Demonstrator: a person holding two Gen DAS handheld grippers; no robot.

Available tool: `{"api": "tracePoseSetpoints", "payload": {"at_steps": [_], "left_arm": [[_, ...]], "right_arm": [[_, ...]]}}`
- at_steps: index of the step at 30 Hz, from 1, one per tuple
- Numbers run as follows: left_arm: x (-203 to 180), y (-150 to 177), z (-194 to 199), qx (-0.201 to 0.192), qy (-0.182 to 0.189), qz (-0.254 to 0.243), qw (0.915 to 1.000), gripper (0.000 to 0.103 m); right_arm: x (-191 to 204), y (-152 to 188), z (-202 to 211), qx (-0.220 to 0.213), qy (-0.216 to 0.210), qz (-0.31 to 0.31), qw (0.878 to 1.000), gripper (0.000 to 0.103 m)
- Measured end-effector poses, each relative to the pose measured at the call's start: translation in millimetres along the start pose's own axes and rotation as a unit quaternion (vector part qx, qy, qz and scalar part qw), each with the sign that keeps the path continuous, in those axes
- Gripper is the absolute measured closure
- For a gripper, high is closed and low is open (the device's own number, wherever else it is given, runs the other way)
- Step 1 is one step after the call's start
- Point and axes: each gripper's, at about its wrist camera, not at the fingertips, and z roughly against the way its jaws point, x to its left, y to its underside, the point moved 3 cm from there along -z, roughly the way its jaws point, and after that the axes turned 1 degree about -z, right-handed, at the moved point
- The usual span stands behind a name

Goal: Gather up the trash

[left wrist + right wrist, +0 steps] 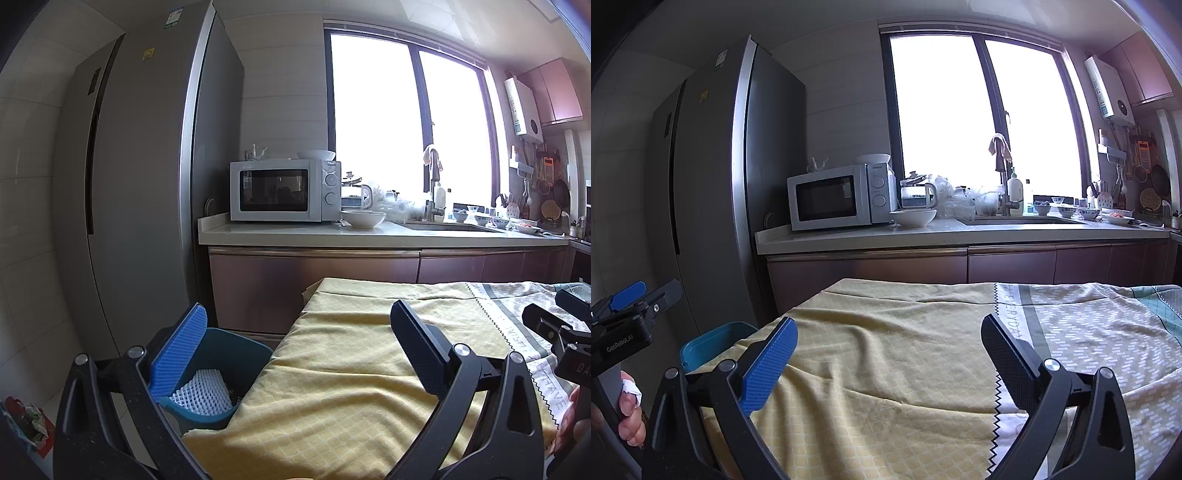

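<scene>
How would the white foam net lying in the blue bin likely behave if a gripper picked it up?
The white foam net looks like open-mesh padding, so probably very light and squashy under the gripper. It appears to sag against the blue bin wall, suggesting floppiness. Its textured mesh likely grips rather than slips.

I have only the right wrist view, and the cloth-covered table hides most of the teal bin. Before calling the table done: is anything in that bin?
Observer: Yes. The left wrist view looks down into the teal bin, and a white foam net lies inside it.
Operator: Is the left claw carrying anything? I see it only side-on.
Observer: No. The left claw is open, with nothing between its fingers.
Operator: Any trash on the floor nearby?
Observer: Possibly. Something red and green sits low by the tiled wall, left of the bin, too blurred to name.
</scene>
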Motion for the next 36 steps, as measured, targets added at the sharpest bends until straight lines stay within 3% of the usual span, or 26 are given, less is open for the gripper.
{"api": "tracePoseSetpoints", "payload": {"at_steps": [36], "left_arm": [[-1.4, 0.7, -5.9, 0.007, -0.004, -0.001, 1.0000, 0.005]], "right_arm": [[-6.5, 1.0, -3.3, 0.003, -0.002, -0.001, 1.000, 0.007]]}}
